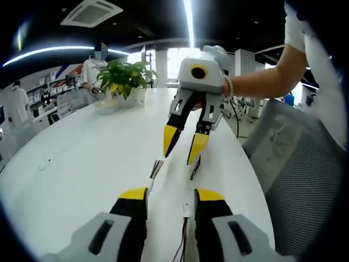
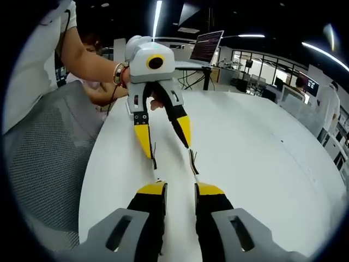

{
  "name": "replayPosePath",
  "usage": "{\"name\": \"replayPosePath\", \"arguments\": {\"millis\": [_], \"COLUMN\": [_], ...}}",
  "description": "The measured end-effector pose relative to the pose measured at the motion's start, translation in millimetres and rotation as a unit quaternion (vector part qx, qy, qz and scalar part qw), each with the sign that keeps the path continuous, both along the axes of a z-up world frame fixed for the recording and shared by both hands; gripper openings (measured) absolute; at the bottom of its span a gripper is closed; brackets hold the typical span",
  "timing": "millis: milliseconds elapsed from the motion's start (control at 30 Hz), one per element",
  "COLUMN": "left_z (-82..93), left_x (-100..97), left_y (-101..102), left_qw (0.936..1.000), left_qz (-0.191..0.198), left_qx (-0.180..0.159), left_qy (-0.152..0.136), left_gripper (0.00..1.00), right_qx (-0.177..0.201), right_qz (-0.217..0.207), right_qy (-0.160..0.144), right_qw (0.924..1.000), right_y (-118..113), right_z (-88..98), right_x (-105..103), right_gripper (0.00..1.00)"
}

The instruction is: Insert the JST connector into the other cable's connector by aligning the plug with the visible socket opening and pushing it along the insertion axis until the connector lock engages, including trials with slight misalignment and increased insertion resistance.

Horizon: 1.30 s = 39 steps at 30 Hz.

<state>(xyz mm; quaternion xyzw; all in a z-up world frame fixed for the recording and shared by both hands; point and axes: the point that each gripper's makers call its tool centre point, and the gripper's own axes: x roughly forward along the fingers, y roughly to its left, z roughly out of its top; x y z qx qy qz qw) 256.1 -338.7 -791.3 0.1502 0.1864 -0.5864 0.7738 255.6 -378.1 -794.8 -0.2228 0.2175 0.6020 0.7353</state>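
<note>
Both tongs, left gripper [image 1: 170, 195] and right gripper [image 2: 180, 189], hang part open and empty over the white table [image 1: 82, 158], facing each other, the two cables [image 1: 156, 167] [image 1: 186, 211] lying unjoined toward twelve o'clock, so picking up probably comes next.

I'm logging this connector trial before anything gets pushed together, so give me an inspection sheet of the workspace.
Surface: white table, long and rounded at the end.
Job's things: two small cables lie between the tongs, one with a white connector, the other beside it, unmated.
Clutter: potted plant at the far end.
Grippers: left tongs open over the cables; right tongs open, facing them; neither holds a cable.
Cables: thin wires trail toward the left tongs.
Surroundings: mesh chair beside the table, person's arm, open office, monitor behind.
</note>
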Motion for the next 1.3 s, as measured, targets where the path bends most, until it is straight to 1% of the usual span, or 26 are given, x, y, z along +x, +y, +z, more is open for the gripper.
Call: {"name": "replayPosePath", "arguments": {"millis": [200,333,467,500,633,700,767,900,967,1033,1167,1300], "left_z": [-9.1,-16.4,-24.5,-26.9,-37.4,-40.2,-44.1,-48.5,-48.8,-49.1,-50.5,-54.9], "left_x": [-13.6,-19.3,-20.1,-20.6,-22.3,-20.3,-19.3,-20.3,-20.0,-20.3,-21.6,-21.8], "left_y": [0,2,2,2,2,2,3,4,3,2,1,2], "left_qw": [0.9999,0.9998,0.9996,0.9995,0.9993,0.9995,0.9995,0.9993,0.9994,0.9995,0.9994,0.9991], "left_qz": [-0.004,-0.007,-0.008,-0.009,-0.016,-0.012,-0.008,-0.006,-0.004,-0.003,-0.008,-0.011], "left_qx": [0.008,0.017,0.021,0.024,0.027,0.026,0.027,0.030,0.028,0.025,0.030,0.038], "left_qy": [0.007,0.011,0.016,0.017,0.018,0.013,0.017,0.019,0.020,0.019,0.016,0.014], "left_gripper": [0.29,0.28,0.25,0.24,0.20,0.19,0.19,0.17,0.14,0.13,0.11,0.07], "right_qx": [-0.008,-0.014,-0.019,-0.022,-0.025,-0.027,-0.028,-0.027,-0.026,-0.025,-0.028,-0.032], "right_qz": [-0.001,0.003,0.010,0.014,0.020,0.023,0.024,0.024,0.024,0.025,0.029,0.030], "right_qy": [0.009,0.014,0.022,0.026,0.031,0.031,0.035,0.039,0.040,0.042,0.051,0.055], "right_qw": [0.9999,0.9998,0.9995,0.9993,0.9990,0.9989,0.9987,0.9986,0.9986,0.9985,0.9979,0.9975], "right_y": [-6,-8,-9,-9,-8,-8,-9,-10,-10,-10,-11,-13], "right_z": [-6.6,-10.5,-16.8,-20.8,-27.0,-29.1,-31.4,-33.3,-34.3,-36.9,-43.4,-48.1], "right_x": [-12,-18,-23,-24,-26,-26,-26,-25,-25,-24,-26,-26], "right_gripper": [0.17,0.17,0.17,0.17,0.17,0.17,0.16,0.16,0.16,0.16,0.15,0.15]}}
